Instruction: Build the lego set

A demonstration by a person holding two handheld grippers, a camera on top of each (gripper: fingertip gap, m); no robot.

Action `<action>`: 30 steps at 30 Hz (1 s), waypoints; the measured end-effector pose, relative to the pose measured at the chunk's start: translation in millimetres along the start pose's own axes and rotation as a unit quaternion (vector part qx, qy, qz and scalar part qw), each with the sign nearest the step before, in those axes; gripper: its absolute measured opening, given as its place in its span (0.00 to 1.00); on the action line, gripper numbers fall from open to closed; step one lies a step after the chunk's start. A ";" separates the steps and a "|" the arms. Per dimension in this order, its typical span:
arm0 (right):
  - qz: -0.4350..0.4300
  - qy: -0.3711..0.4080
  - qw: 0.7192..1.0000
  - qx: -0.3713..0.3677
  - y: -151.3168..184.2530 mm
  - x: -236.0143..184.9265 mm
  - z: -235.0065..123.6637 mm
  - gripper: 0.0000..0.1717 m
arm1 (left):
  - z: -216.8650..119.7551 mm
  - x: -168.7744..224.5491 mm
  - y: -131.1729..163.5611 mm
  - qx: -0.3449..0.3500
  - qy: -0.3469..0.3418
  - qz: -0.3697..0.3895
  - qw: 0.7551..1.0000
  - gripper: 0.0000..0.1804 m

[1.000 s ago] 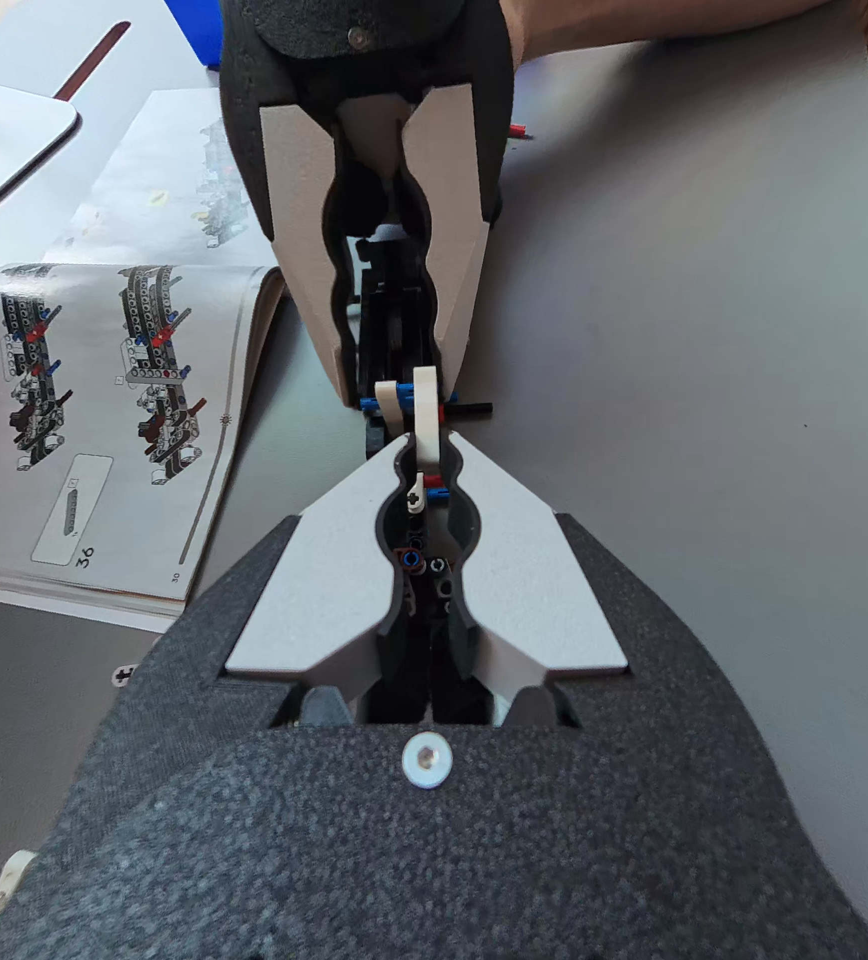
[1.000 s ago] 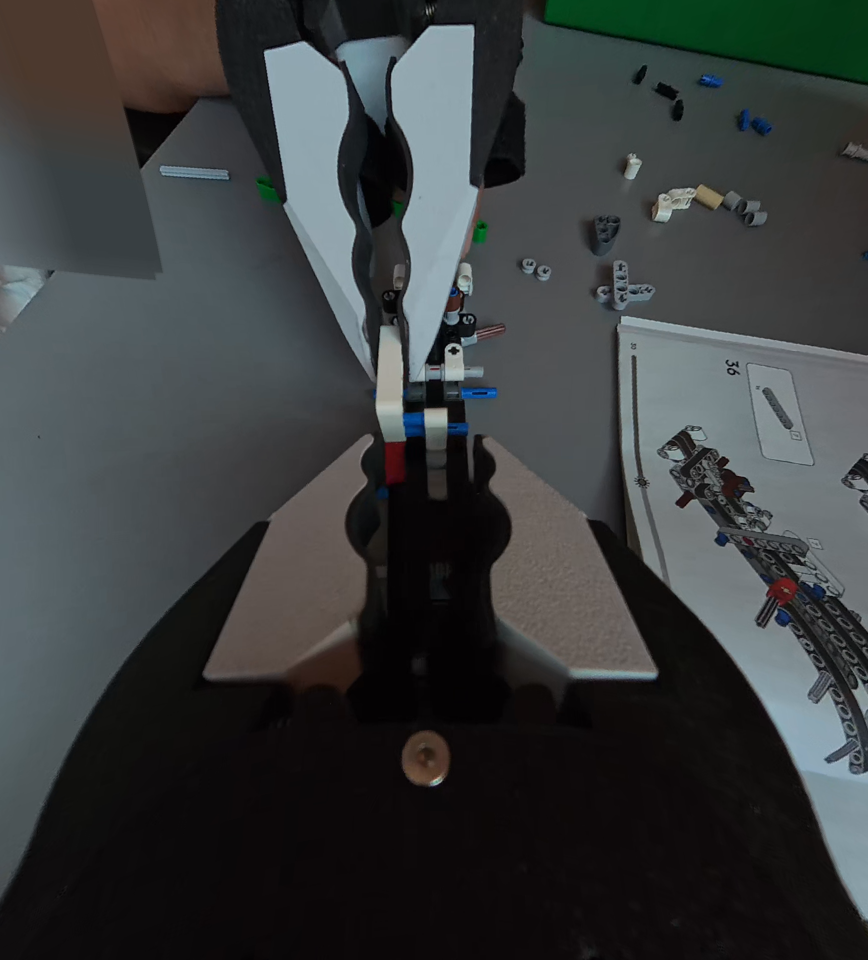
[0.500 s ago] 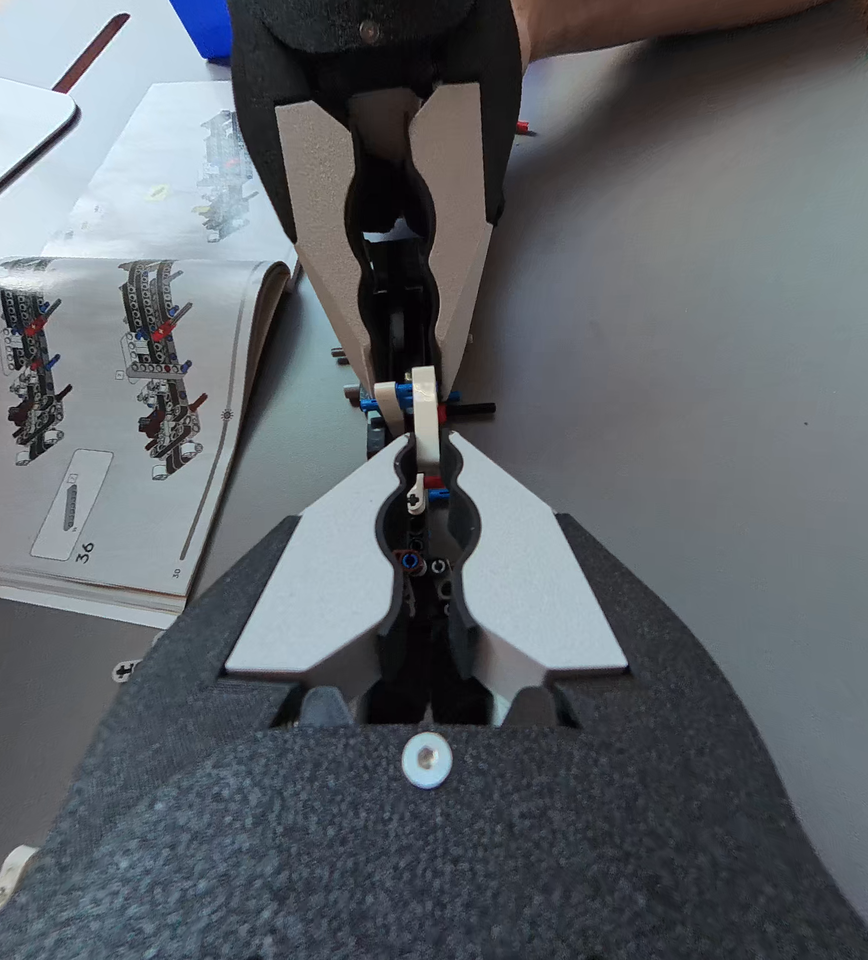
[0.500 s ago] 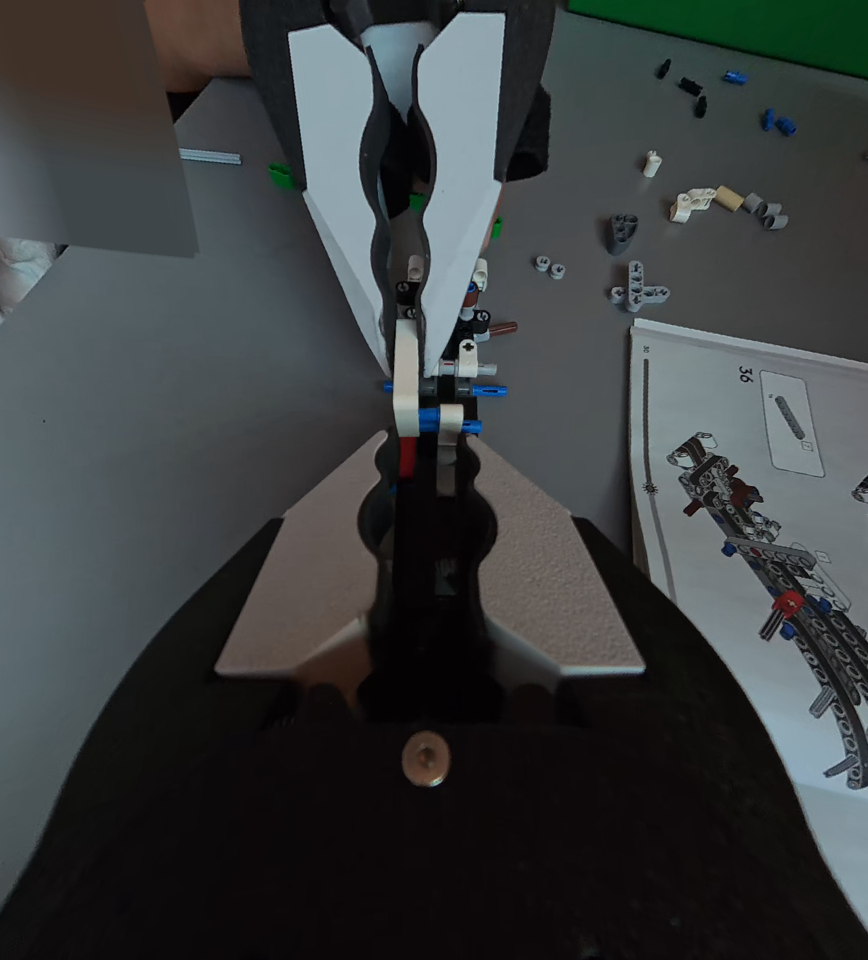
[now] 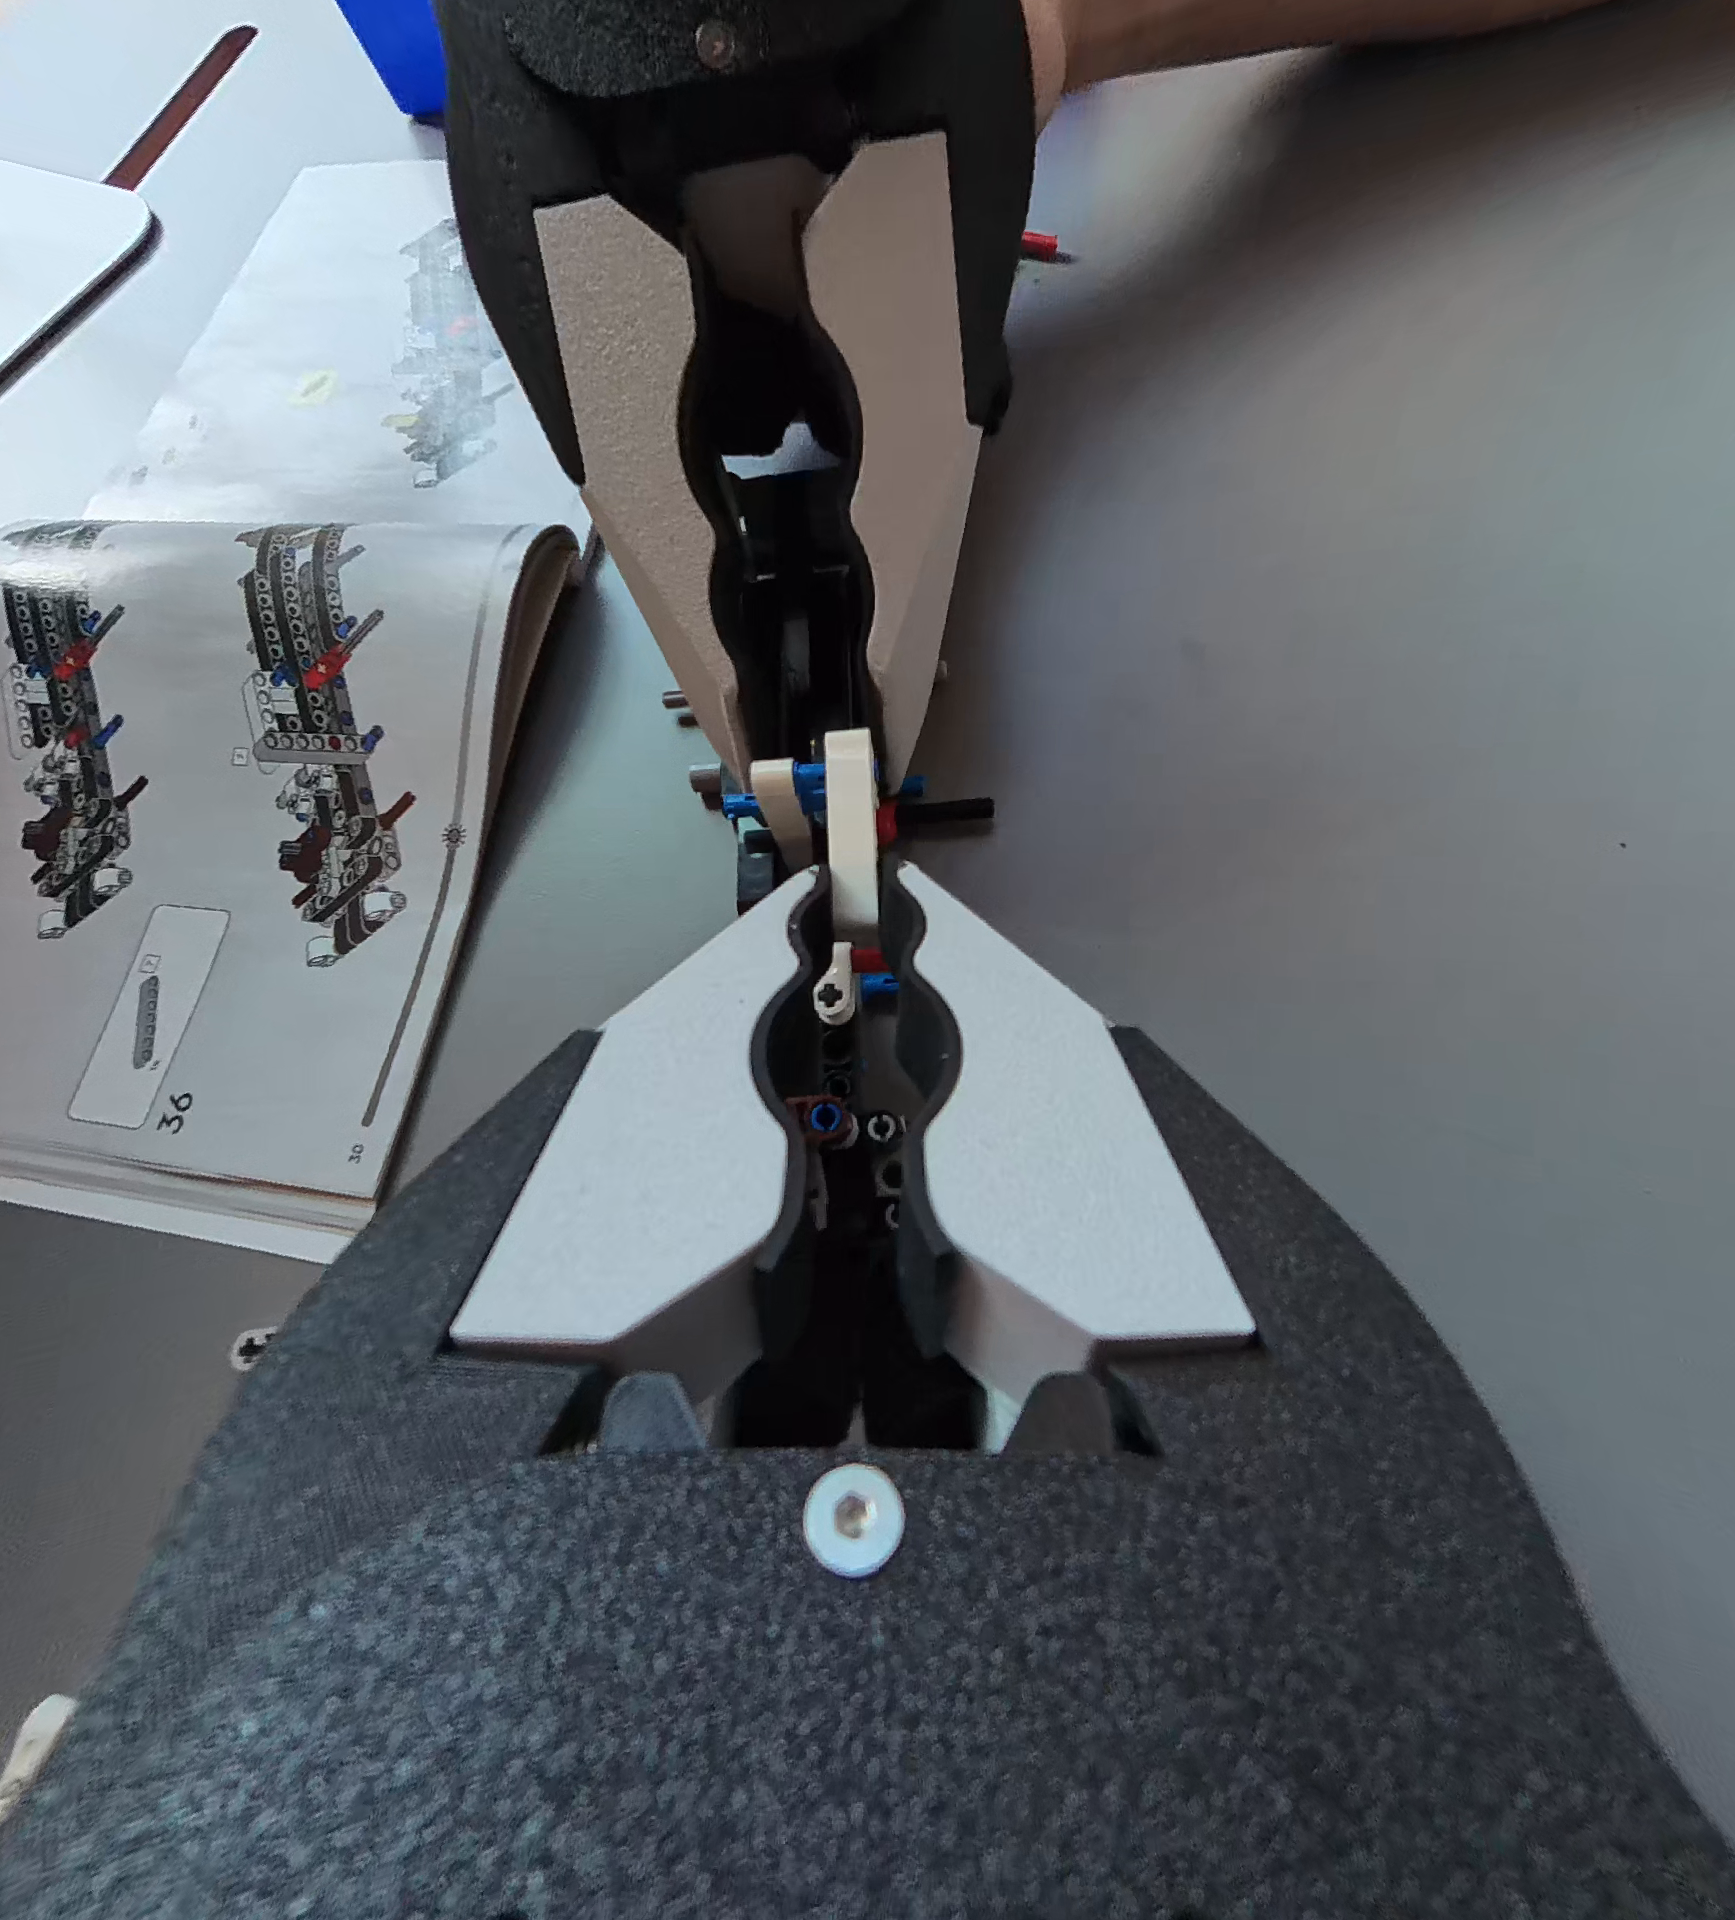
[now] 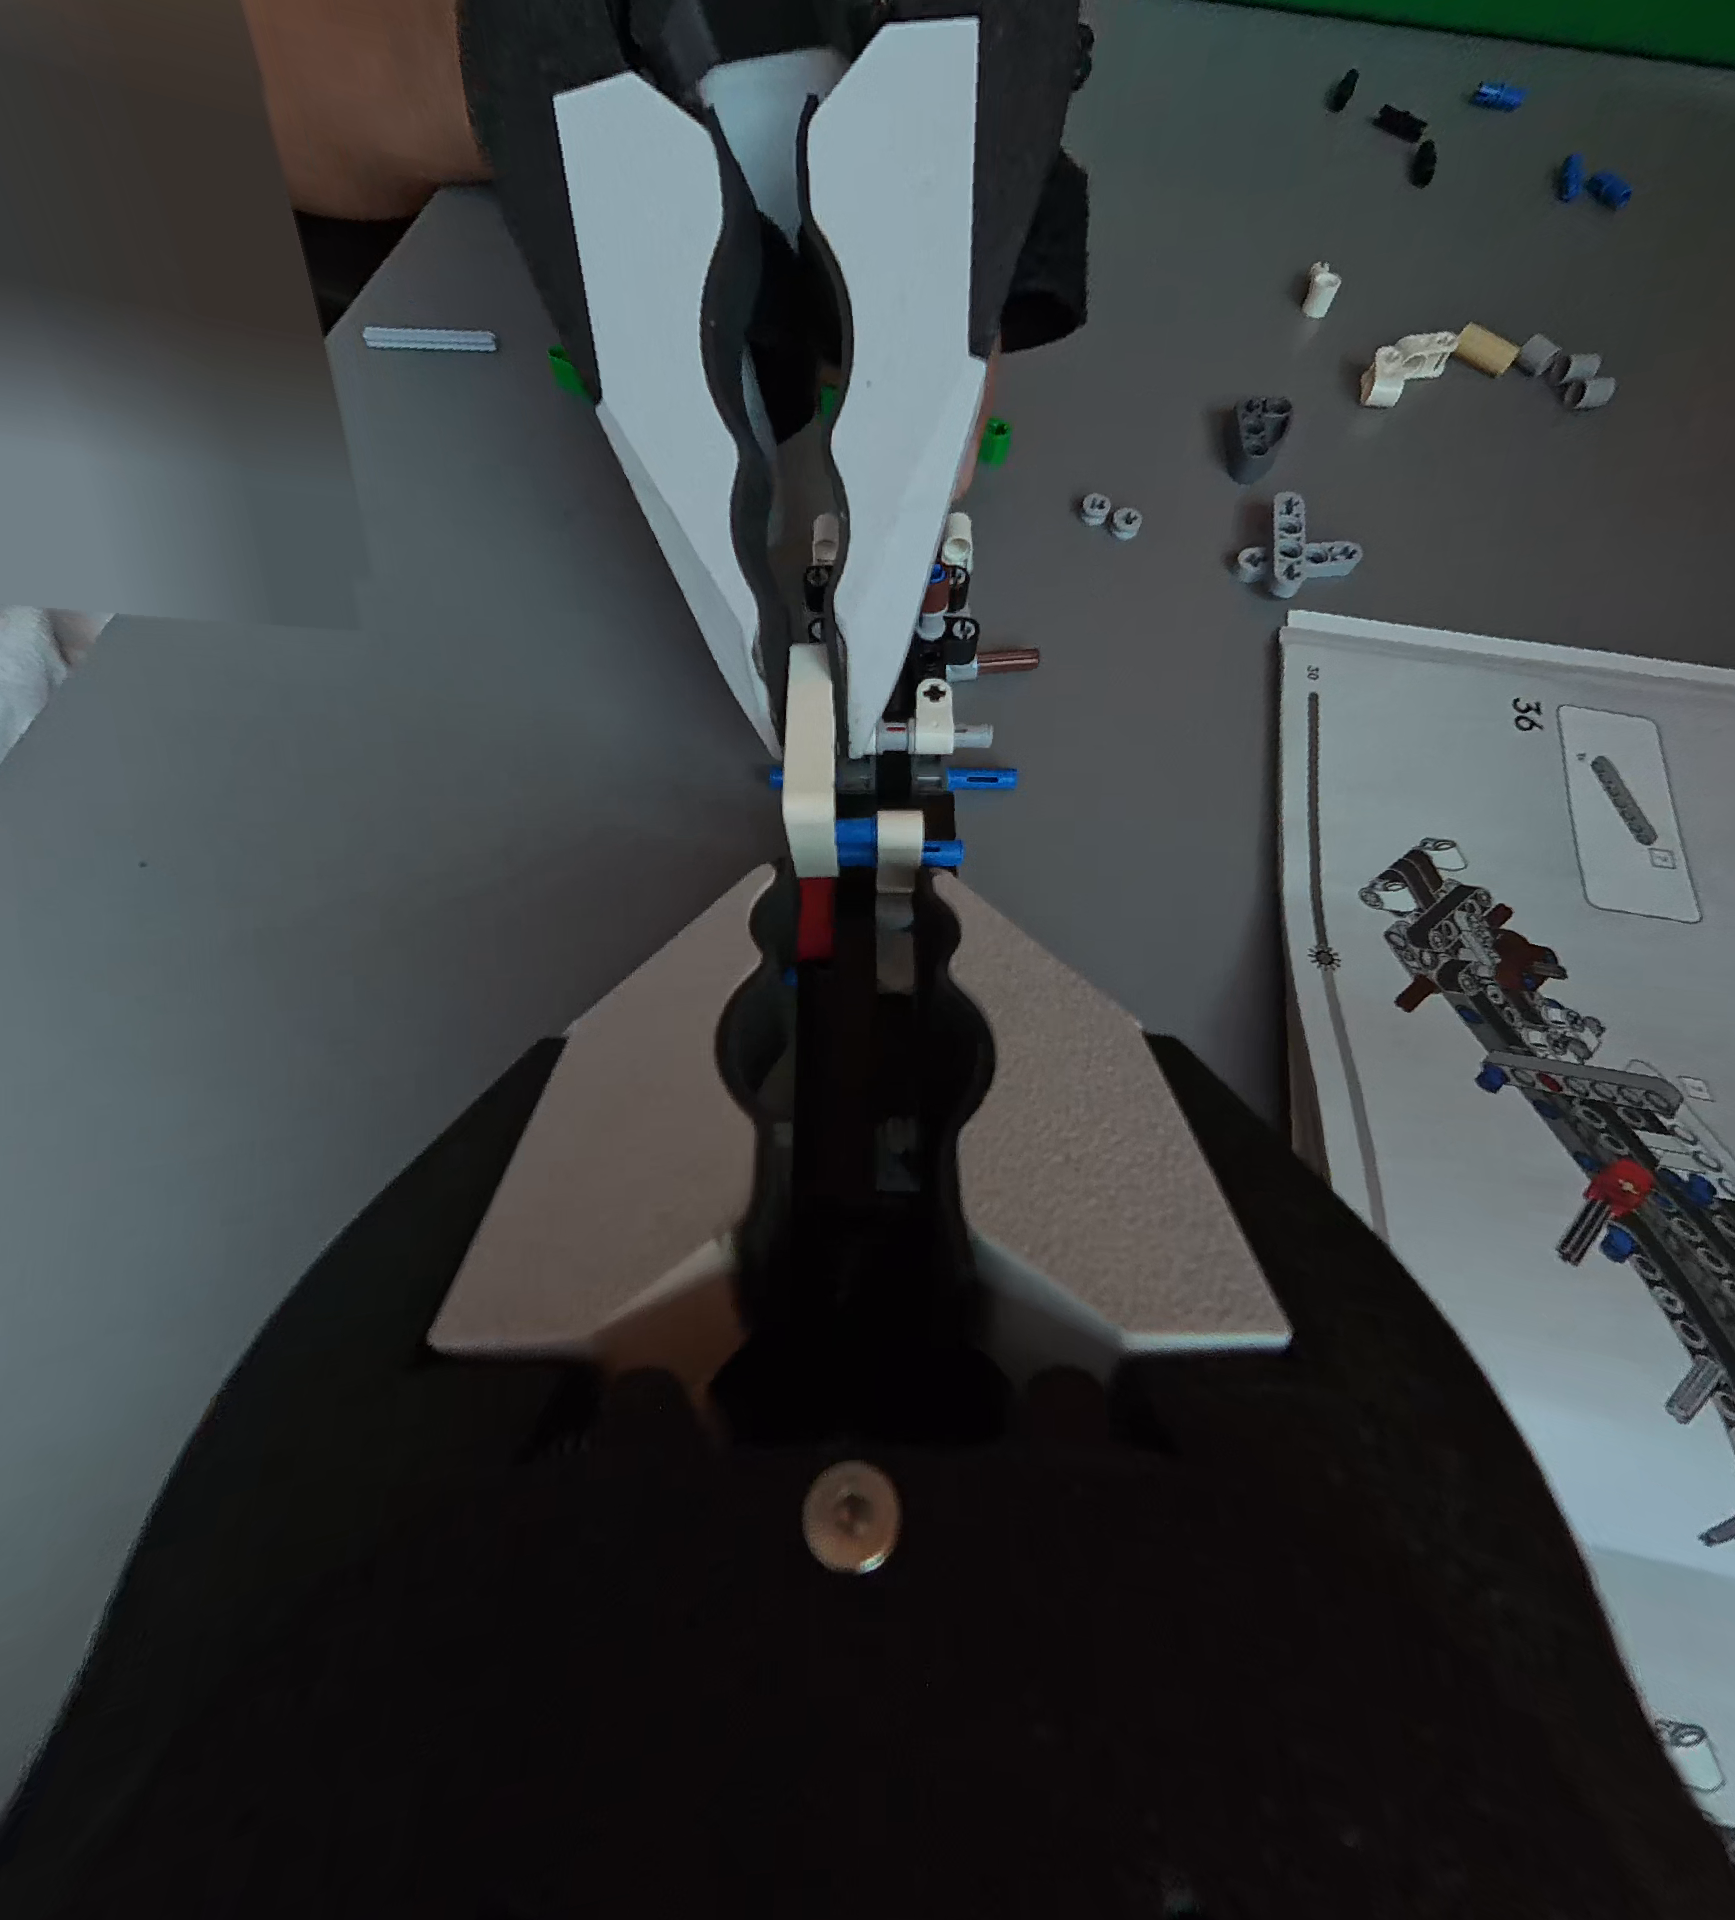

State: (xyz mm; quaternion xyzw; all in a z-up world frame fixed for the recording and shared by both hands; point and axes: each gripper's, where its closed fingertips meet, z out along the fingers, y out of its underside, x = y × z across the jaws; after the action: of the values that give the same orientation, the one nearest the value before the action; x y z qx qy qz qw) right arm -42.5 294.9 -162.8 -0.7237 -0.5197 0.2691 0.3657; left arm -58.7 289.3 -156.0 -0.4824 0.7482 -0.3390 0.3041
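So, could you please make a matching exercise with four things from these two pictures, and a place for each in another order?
Things:
1. instruction booklet
2. grey T-shaped piece
3. brick model
4. pale grey rod

Places:
A. between the left gripper and the right gripper, which meet tip to tip
B. open on the table, right side of the right wrist view
C. among the loose parts above the booklet
D. alone on the table, upper left of the right wrist view

Pairs: 1-B, 2-C, 3-A, 4-D
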 end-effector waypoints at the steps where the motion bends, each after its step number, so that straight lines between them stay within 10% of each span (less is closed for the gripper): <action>1: -0.004 0.004 1.000 -0.002 0.0 0.1 -0.5 0.12 | 0.2 -0.1 0.0 -0.001 -0.001 0.002 1.000 0.03; 30: -0.015 -0.002 1.000 0.026 -6.5 0.9 -2.2 0.13 | -1.0 -0.7 0.6 -0.001 0.006 -0.002 1.000 0.04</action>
State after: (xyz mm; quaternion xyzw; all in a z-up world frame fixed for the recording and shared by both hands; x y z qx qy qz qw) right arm -44.2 296.5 -156.2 -0.7055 -0.5238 0.2787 0.3877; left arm -59.5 290.3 -155.8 -0.4821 0.7496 -0.3413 0.2986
